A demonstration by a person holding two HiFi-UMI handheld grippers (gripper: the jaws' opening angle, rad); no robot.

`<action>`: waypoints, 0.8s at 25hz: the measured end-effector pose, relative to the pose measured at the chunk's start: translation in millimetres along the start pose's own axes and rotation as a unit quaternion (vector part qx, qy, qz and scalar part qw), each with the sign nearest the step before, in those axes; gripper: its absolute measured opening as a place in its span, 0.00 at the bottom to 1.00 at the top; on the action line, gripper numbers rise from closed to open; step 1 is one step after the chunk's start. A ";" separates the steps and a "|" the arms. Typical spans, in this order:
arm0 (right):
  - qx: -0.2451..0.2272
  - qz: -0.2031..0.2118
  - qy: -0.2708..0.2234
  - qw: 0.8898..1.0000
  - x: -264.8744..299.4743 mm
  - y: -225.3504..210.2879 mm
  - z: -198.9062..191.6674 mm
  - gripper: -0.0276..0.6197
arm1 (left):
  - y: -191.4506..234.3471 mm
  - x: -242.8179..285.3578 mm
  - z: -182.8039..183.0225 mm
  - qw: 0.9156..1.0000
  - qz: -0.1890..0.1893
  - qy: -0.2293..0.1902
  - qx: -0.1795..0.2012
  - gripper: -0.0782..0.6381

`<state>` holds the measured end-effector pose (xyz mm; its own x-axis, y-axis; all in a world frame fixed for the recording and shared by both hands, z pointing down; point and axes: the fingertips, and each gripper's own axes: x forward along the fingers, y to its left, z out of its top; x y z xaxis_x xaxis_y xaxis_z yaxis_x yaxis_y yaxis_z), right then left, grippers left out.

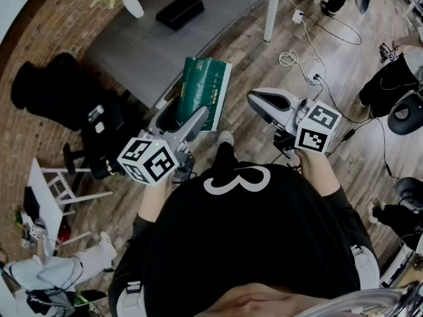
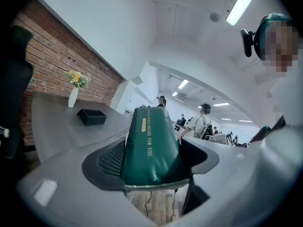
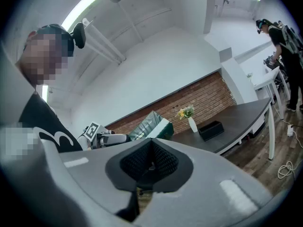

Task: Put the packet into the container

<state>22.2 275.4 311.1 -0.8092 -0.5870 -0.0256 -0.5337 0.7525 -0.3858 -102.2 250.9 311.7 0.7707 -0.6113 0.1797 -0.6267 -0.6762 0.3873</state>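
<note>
**Dark green foil packet [image 1: 206, 88] clamped in the left gripper [image 1: 187, 116], held in the air just off the near edge of the grey desk [image 1: 125, 55].**

At far left a black office chair [image 1: 56, 84] crowds the desk's left edge. On the far part of the desk stand a white vase of yellow flowers [image 1: 131, 2] and the black rectangular container [image 1: 180, 10], well apart from the packet, with bare desk top between. The left gripper reaches forward from the person's chest and tilts upward, its fingers [image 1: 197, 119] pressed on the packet's lower end while the rest stands out beyond them. To the right, the right gripper [image 1: 258, 100] is raised beside it but apart, fingers [image 3: 135, 162] together with nothing between them. It hangs over the wooden floor [image 1: 244, 45], where loose white cables [image 1: 291, 58] lie. The container's inside cannot be made out.
</note>
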 end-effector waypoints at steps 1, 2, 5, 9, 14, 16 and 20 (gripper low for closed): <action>-0.001 -0.001 0.000 1.000 -0.7 -1.1 0.6 0.04 | 0.2 1.1 -0.8 1.000 0.000 0.001 0.000 0.65; -0.003 -0.001 0.000 1.000 -1.2 -2.2 0.7 0.05 | 0.7 2.1 -1.8 1.000 0.001 0.001 -0.001 0.65; -0.001 -0.002 0.007 1.000 0.1 -5.1 -3.9 0.05 | 4.9 4.2 -4.9 1.000 0.002 -0.001 -0.006 0.65; 0.014 -0.004 0.015 1.000 2.3 -10.1 -11.8 0.05 | 10.2 8.8 -11.7 1.000 -0.006 0.001 -0.013 0.65; 0.012 -0.002 0.005 1.000 8.5 -20.4 -9.5 0.05 | 19.5 16.6 -12.5 1.000 -0.010 -0.001 -0.007 0.65; 0.014 0.000 0.005 1.000 16.0 -33.4 -3.1 0.05 | 28.7 27.1 -5.6 1.000 -0.006 -0.001 -0.006 0.65; 0.019 0.007 0.011 1.000 36.1 -63.7 7.5 0.05 | 54.0 52.5 10.2 1.000 -0.004 -0.004 -0.007 0.65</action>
<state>28.8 204.0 327.8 -0.8214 -0.5702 -0.0116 -0.5134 0.7481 -0.4205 -96.8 178.1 332.8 0.7748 -0.6089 0.1700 -0.6187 -0.6749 0.4022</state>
